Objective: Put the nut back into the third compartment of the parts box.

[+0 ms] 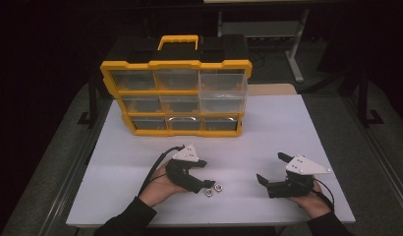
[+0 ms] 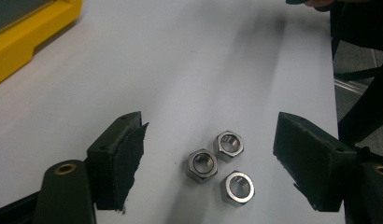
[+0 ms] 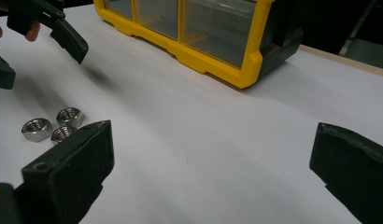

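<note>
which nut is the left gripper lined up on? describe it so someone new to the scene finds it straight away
Start at the yellow drawer organizer at the back of the white table, then come toward the near edge to the left gripper. Three steel hex nuts lie in a tight cluster between its open jaws. No single nut is centred, so I cannot say which one; in the left gripper view the left nut sits closest to the middle.

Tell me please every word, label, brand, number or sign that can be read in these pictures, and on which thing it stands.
None: no readable text in any view.
Yellow organizer box: no label or brand visible.
Three steel nuts: no markings can be made out.
Left tongs and right tongs: plain black, no writing.
White table: blank.
</note>
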### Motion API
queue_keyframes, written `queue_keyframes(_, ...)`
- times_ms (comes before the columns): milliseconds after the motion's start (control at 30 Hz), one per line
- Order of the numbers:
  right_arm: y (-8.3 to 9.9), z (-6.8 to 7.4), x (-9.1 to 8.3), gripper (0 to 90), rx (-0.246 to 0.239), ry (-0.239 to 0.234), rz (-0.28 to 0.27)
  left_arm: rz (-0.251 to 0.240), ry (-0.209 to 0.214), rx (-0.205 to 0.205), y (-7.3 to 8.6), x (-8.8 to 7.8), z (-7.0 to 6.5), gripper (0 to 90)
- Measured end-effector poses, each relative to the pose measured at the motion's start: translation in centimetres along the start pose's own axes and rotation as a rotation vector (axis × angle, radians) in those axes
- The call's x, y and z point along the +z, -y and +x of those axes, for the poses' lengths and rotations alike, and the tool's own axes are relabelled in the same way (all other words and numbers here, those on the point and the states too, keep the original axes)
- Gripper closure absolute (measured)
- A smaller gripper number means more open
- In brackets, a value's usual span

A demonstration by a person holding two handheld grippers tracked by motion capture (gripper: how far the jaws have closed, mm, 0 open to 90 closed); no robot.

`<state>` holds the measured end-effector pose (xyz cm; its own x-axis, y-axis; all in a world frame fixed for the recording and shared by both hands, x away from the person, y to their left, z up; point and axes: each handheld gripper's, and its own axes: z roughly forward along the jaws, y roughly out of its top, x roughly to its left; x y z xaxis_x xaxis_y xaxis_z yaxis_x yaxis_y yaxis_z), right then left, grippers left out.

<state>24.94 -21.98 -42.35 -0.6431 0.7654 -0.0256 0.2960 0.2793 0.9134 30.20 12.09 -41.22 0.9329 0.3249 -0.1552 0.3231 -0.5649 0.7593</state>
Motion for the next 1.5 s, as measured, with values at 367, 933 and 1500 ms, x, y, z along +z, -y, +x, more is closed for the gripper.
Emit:
queue_keyframes(367, 0.0, 0.0, 0.0, 0.0, -0.008, 0.000, 0.003, 0.047, -0.008, -0.016, -0.1, 0.9, 0.0, 39.6)
queue_keyframes(933, 0.0, 0.1, 0.1, 0.0, -0.008, -0.003, 0.010, 0.104, 0.018, -0.018, 0.0, 2.0, 0.2, 57.9)
queue_keyframes(1500, 0.0, 0.1, 0.0, 0.0, -0.009, -0.004, 0.014, 0.144, 0.009, -0.011, 0.3, 3.2, 0.2, 65.8)
